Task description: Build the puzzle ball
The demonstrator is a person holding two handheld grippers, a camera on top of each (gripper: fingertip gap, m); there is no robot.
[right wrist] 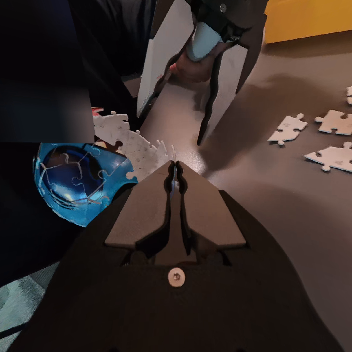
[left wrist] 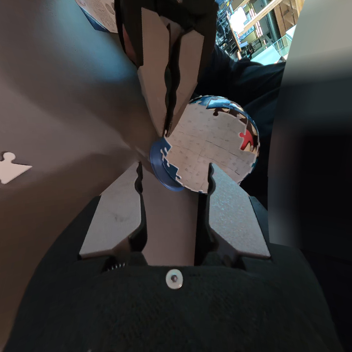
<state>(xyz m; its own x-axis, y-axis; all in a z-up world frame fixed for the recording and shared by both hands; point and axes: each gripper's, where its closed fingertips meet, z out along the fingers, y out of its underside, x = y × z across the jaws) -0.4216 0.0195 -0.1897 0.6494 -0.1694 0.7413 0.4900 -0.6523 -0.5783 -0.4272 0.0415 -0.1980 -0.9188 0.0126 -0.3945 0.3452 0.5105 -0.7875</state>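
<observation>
Spanning both views, the dark grey tabletop carries all items noted. The left hand-held gripper stands with its jaws wide apart; its right fingertip lies against the pale inner face of the puzzle ball, and nothing is clamped between the two fingers. The right hand-held gripper has its jaws drawn nearly together on a thin pale puzzle piece, held edge-on between the pads and set at the jagged open rim of the ball. The puzzle ball is a partly built shell, glossy blue outside with red and dark patches and pale grey inside; it sits tilted on a blue ring stand at the tabletop's near edge, close to a person in dark clothing. A blue and white box lies toward the far side of the tabletop in the left wrist view. Three loose pieces lie face down, well apart from the ball, toward the right edge in the right wrist view; a further single piece lies at the left edge of the left wrist view.
</observation>
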